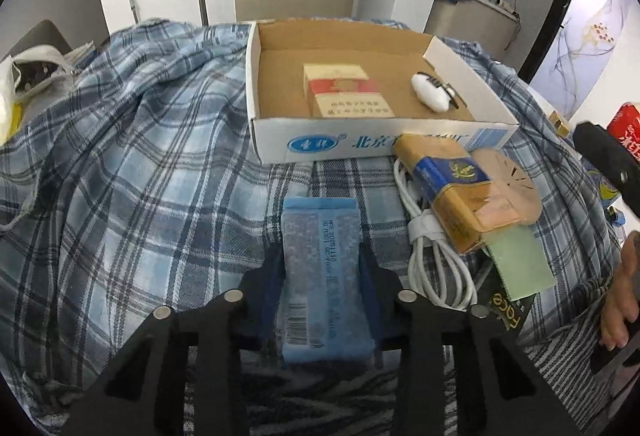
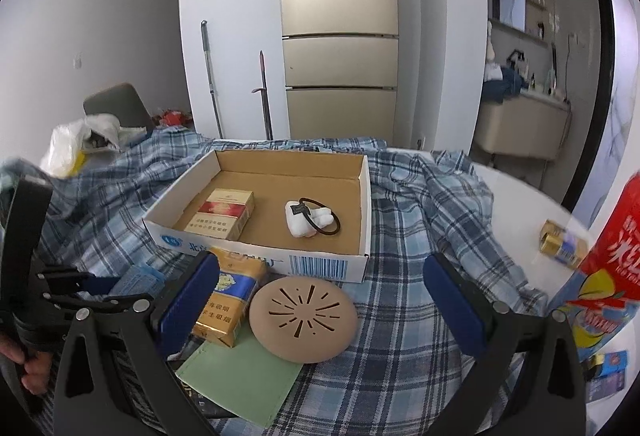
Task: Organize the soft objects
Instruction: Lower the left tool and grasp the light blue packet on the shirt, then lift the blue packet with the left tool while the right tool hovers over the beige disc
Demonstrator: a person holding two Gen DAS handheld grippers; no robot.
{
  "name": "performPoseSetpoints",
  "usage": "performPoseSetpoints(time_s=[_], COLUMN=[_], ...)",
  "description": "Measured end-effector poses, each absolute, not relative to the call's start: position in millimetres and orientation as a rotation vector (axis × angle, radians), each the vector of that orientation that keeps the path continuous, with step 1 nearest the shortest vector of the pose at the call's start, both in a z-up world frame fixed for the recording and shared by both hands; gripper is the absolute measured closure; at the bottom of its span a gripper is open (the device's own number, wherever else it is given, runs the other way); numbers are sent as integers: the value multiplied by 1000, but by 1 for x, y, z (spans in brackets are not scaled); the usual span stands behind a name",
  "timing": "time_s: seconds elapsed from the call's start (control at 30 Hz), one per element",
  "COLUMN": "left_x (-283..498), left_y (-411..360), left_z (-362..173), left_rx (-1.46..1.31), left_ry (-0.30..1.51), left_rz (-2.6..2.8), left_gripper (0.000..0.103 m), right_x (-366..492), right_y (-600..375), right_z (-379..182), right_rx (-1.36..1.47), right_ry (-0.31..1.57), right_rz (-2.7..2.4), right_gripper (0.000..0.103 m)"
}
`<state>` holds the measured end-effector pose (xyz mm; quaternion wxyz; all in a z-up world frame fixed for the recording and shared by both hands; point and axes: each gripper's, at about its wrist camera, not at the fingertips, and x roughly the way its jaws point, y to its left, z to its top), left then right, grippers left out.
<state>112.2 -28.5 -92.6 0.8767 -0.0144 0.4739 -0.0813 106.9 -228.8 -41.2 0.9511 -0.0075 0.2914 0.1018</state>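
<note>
My left gripper [image 1: 320,268] is shut on a blue tissue pack [image 1: 318,268], held just above the plaid cloth in front of the cardboard box [image 1: 376,135]. In the right wrist view the pack [image 2: 138,278] shows at the left. The box [image 2: 328,268] holds a red-and-gold cigarette pack [image 2: 224,213] and a white soft toy [image 2: 306,220] with a black hair tie. My right gripper [image 2: 320,296] is open above a tan round slotted disc [image 2: 304,316]. A blue-and-gold cigarette pack [image 2: 224,296] lies beside its left finger [image 2: 188,300], on a green cloth [image 2: 240,372].
A coiled white cable [image 1: 432,256] lies right of the tissue pack. A red snack bag [image 2: 608,256] and gold batteries [image 2: 564,242] sit on the white table at the right. A plastic bag [image 2: 80,143] and a chair stand at the far left. A fridge stands behind.
</note>
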Motion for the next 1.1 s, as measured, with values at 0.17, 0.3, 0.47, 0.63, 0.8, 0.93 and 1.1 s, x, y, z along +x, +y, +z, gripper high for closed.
performPoseSetpoints(time_s=[0.17,0.3,0.47,0.63,0.8,0.93,1.1], left_x=[100,92,86,80,76,76,77], left_y=[-24,-21,-19,-25,-25,-23,-25], left_z=[-74,-59,-48,-43,-42,-42,-44], left_rx=[-75,-79,-91,-53,-44,-52,-43], left_ry=[868,769,698,648,624,625,636], left_rz=[-245,-248,-240,-223,-191,-191,-195], left_gripper=[66,66,66,66,66,66,66], right_x=[119,130,135,144,145,146,148], right_y=[-251,-253,-241,-231,-230,-218,-210], right_z=[-45,-55,-67,-82,-86,-92,-98], right_rx=[119,145,94,14,10,-44,-79], right_ry=[648,729,800,898,919,957,991], right_rz=[207,217,249,204,230,278,285], right_gripper=[10,19,20,20,20,18,18])
